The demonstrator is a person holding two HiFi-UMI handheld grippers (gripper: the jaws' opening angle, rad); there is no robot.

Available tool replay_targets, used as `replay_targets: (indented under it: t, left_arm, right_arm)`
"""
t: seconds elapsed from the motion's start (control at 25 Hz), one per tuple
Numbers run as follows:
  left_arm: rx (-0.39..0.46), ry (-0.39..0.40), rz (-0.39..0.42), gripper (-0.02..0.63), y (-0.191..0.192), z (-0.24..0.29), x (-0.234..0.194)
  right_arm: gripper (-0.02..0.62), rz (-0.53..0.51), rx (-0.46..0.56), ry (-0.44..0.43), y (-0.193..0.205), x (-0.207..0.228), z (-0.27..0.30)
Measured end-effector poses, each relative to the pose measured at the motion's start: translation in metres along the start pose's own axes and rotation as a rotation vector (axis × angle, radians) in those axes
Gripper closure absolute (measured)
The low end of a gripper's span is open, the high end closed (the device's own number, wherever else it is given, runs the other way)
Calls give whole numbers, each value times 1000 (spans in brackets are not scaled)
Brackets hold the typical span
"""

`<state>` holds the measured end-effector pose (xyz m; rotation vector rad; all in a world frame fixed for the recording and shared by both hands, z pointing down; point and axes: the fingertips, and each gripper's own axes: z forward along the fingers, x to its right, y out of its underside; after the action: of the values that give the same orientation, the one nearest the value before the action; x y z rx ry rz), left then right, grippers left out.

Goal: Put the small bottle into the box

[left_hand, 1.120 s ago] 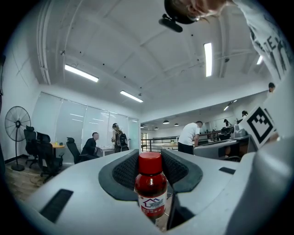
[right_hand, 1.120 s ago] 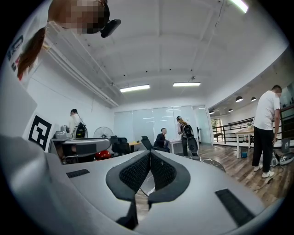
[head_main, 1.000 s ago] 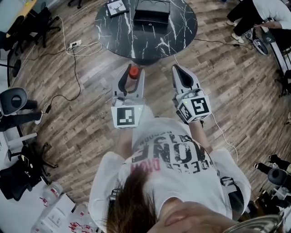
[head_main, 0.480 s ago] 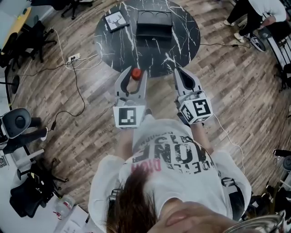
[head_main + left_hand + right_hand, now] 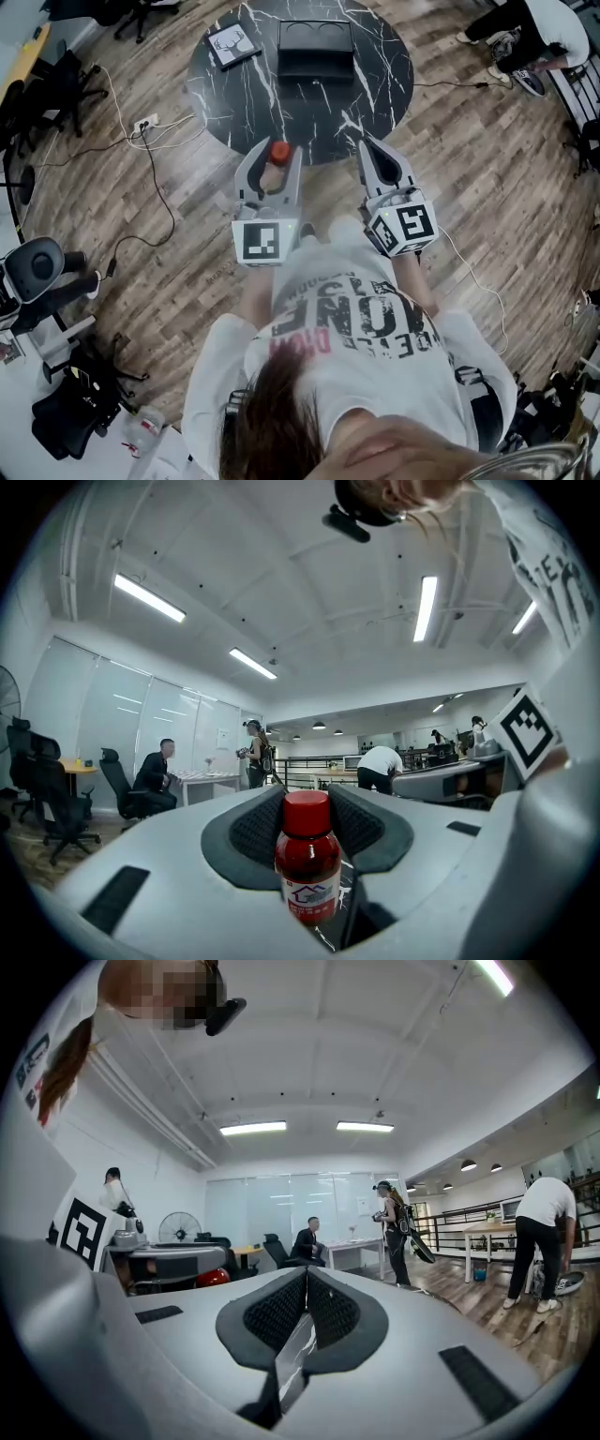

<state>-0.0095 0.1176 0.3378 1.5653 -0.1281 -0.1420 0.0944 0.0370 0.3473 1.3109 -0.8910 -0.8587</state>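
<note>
The small bottle [image 5: 277, 155], dark red with a red cap, stands upright between the jaws of my left gripper [image 5: 274, 150], which is shut on it. In the left gripper view the bottle [image 5: 307, 864] fills the gap between the black pads [image 5: 258, 829]. My right gripper [image 5: 367, 143] is held beside it, shut and empty; its pads [image 5: 281, 1312] meet. Both gripper tips hover at the near edge of the round black marble table [image 5: 375, 75]. The open black box [image 5: 315, 49] sits at the table's far side.
A framed picture [image 5: 230, 43] lies on the table left of the box. Cables and a power strip [image 5: 145, 124] trail over the wood floor at left. Office chairs [image 5: 37, 272] stand at far left. A person [image 5: 534, 28] bends at the upper right.
Both grippers and I have moved toward the table; their tips, earlier short of it, now reach its near edge. The bottle stays in the left gripper.
</note>
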Motion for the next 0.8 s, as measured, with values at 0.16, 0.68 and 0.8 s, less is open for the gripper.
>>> replay_targets:
  t: [0.16, 0.68, 0.8]
  left_arm:
    - [-14, -2, -1, 459, 5, 8, 0]
    - [-15, -102, -5, 459, 8, 75, -25]
    - [-2, -131, 1, 459, 5, 101, -33]
  right_arm:
    - [594, 9, -5, 3, 3, 7, 4]
    - [594, 20, -12, -74, 2, 60, 73]
    - [594, 12, -11, -99, -1, 79, 98]
